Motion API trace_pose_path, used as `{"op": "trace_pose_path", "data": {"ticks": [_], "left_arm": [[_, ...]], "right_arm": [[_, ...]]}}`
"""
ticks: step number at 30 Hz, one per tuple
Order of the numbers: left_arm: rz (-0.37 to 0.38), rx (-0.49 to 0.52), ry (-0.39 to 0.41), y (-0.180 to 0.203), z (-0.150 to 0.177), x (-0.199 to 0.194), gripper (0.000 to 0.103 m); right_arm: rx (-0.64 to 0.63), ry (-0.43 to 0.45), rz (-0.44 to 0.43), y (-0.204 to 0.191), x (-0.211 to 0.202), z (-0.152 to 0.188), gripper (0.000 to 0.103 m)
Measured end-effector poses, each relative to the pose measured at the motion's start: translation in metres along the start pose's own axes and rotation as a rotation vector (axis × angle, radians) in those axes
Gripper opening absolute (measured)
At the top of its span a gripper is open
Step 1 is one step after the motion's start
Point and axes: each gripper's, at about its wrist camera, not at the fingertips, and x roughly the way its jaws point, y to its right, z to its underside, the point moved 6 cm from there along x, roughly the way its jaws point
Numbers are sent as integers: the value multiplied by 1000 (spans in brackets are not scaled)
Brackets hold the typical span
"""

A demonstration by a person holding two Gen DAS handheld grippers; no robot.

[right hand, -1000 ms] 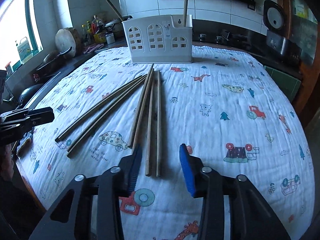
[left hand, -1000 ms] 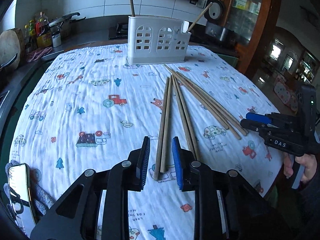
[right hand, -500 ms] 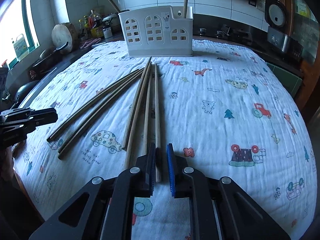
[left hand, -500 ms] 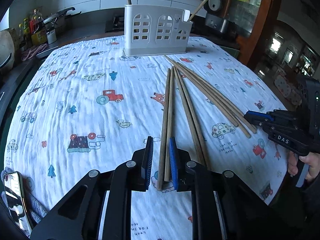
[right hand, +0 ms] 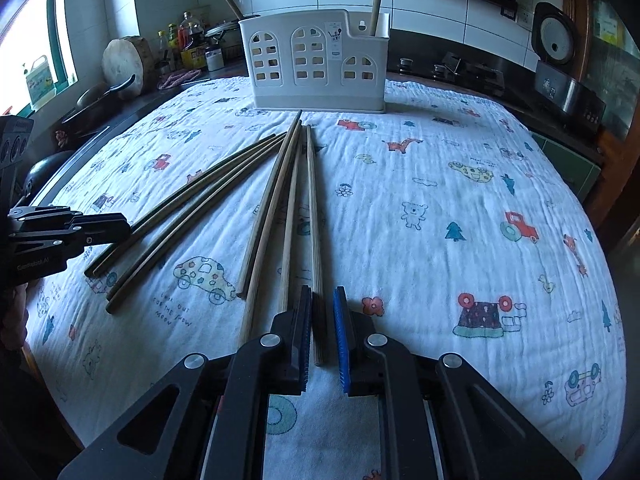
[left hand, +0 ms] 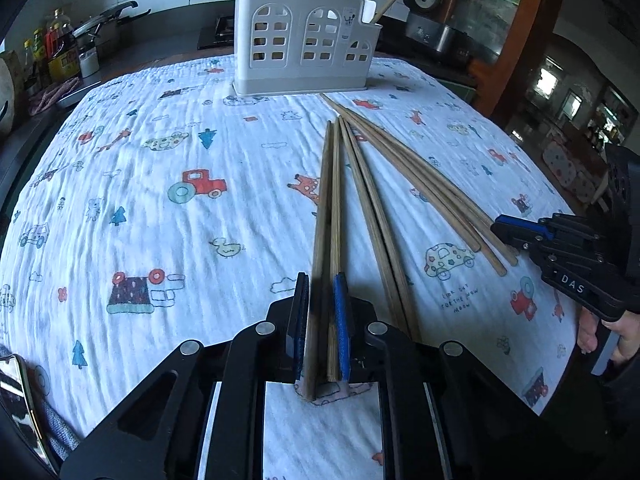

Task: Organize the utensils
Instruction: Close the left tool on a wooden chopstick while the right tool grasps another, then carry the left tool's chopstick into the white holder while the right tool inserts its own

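Two long wooden chopsticks [left hand: 326,264] sit between the blue-padded fingers of the left gripper [left hand: 322,320], low centre of the left wrist view; the pads press on both sticks, so this claw is clenched on the pair. Both sticks are plain light-brown wood, slender, tapering toward the far tips, lying on the printed cloth [left hand: 160,208] and pointing up-frame toward the white utensil holder [left hand: 304,46]. Two more sticks [left hand: 372,216] lie just right of the pair, and a further bundle [left hand: 440,196] fans out toward the right edge of the frame. Right wrist view: the right gripper [right hand: 322,330] has narrowed around a single chopstick [right hand: 314,220], low centre of frame; a thin gap shows beside the right pad, so I cannot tell whether it truly grips. Holder has arched, window-like cut-outs and stands upright at upper centre of the frame, with two sticks rising from it, one upright and one leaning.
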Motion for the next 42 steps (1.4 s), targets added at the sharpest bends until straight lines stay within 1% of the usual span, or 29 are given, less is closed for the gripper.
{"op": "trace_pose_path", "data": {"ticks": [3,6,9,13,15,16,20,24,25,28,31,34,37,42], "left_arm": [[15,-25,5,-2,-2,2,13],[1,-40,8,-11,-3,1,13],[29,-58,2,-16,-2,2,13],[10,-18,-13,-6,1,4,13],[-36,22,-12,-1,4,5,13],[-45,24,-10,0,3,5,13],[-51,-42,7,-8,-1,5,12],[-81,-10,18,-2,0,7,11],[-82,-17,21,-2,0,6,9],[-58,-52,28,-6,-1,4,6],[-52,-56,49,-6,-4,-3,5],[-54,-43,79,-3,-10,-17,5],[-58,-17,125,1,-20,-37,5],[-53,9,203,6,-48,-68,5]], "right_arm": [[7,1,-7,1,0,0,11],[16,0,-17,2,0,0,11],[31,1,-32,4,0,0,11],[24,1,-24,2,0,0,11],[9,1,-14,1,-1,0,11],[8,1,-14,1,0,0,11],[5,5,-8,0,-1,1,11],[-16,15,10,-3,0,1,11],[-16,18,11,-3,0,1,11],[-12,24,12,-2,0,1,7],[4,32,0,-1,-2,0,7],[-4,55,5,-4,-11,-4,7],[-19,109,10,-6,-33,-17,7],[-63,217,17,-9,-72,-59,7]]}}
